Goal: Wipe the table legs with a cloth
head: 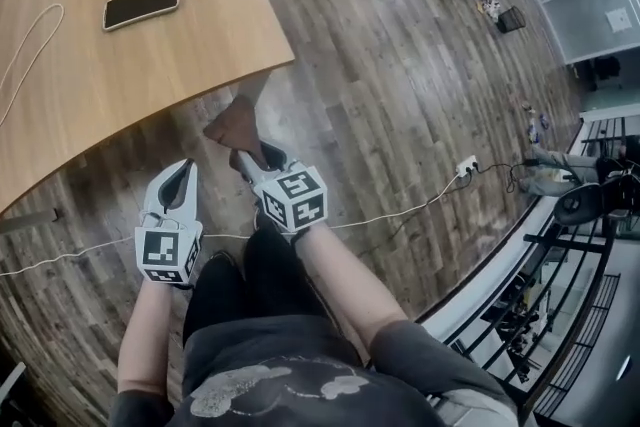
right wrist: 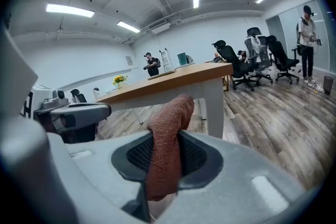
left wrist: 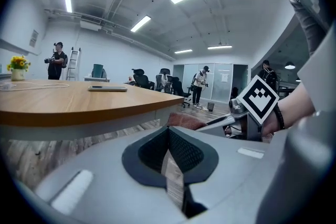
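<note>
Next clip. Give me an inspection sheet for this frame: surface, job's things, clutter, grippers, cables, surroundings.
Surface: wooden table top, mostly bare; a white table leg stands ahead of the right gripper.
Job's things: reddish-brown cloth, bunched and standing up out of the right gripper; whether it touches the leg cannot be told.
Clutter: phone lying flat on the table top.
Grippers: left gripper shut, nothing held; right gripper shut on the cloth.
Cables: white cable looped on the table top; floor cable running to a power strip.
Surroundings: wood-plank floor, office chairs, a person standing far off.
</note>
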Action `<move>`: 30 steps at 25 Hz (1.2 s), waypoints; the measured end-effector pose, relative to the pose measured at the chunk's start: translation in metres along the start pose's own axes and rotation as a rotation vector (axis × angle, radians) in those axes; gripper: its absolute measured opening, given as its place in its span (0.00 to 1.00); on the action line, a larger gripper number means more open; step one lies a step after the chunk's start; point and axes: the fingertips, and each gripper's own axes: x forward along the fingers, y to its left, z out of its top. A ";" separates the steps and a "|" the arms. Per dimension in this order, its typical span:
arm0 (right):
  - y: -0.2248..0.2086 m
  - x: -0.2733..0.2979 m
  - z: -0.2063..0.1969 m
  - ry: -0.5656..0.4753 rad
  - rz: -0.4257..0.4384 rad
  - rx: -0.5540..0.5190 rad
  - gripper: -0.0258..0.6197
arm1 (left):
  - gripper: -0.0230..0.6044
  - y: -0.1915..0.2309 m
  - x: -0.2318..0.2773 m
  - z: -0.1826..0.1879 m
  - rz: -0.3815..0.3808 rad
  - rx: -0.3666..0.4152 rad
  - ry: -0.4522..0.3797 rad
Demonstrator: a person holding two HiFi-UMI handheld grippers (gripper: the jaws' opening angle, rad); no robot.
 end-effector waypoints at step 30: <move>-0.127 0.220 -0.202 -0.011 0.060 -0.022 0.18 | 0.07 0.138 0.172 -0.279 0.056 0.067 -0.096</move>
